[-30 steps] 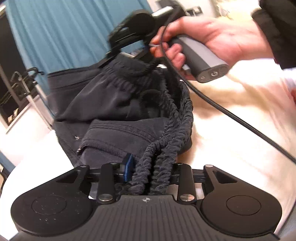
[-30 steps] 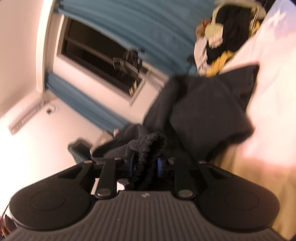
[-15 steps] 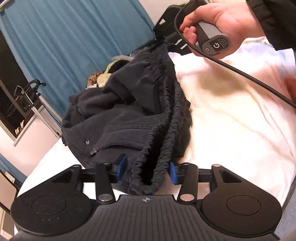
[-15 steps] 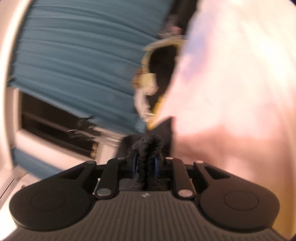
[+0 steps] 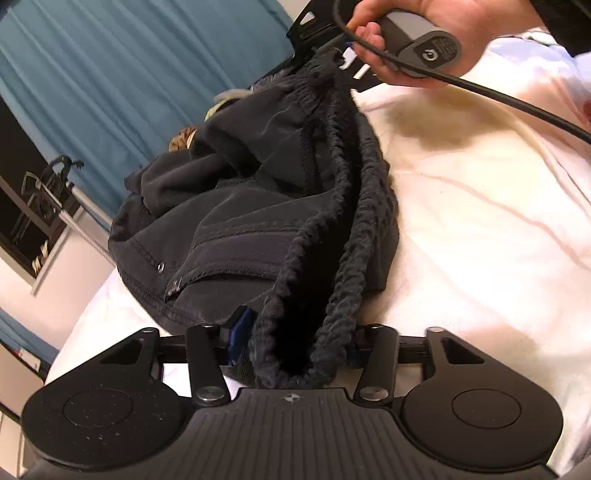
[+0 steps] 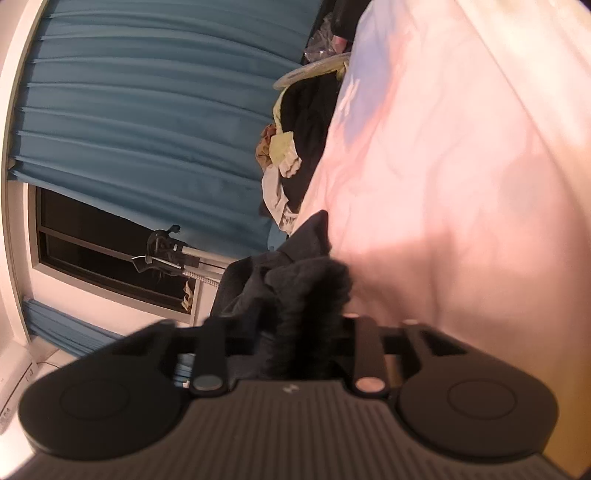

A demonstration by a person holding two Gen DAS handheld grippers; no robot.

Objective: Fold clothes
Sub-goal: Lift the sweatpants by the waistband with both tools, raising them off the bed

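A pair of dark grey trousers (image 5: 258,206) with a ruffled elastic waistband (image 5: 354,229) lies bunched on the white bed sheet (image 5: 480,221). The near end of the waistband sits between the pads of my left gripper (image 5: 295,343), whose jaws are closing on it. At the top of the left wrist view a hand (image 5: 424,22) holds my right gripper (image 5: 332,55), which grips the far end. In the right wrist view the right gripper (image 6: 303,332) has the waistband (image 6: 306,291) bunched between its jaws, which are opening slightly. The band hangs slack between both grippers.
A black cable (image 5: 498,96) runs from the right gripper across the sheet. A pile of other clothes (image 6: 295,147) lies at the bed's far end. Blue curtains (image 5: 110,92) and a dark window (image 6: 92,240) stand behind the bed.
The right gripper has drawn away from the left one, stretching out the waistband. The left jaws widened, then narrowed again. The right wrist view has rolled and the trousers have sunk towards the sheet.
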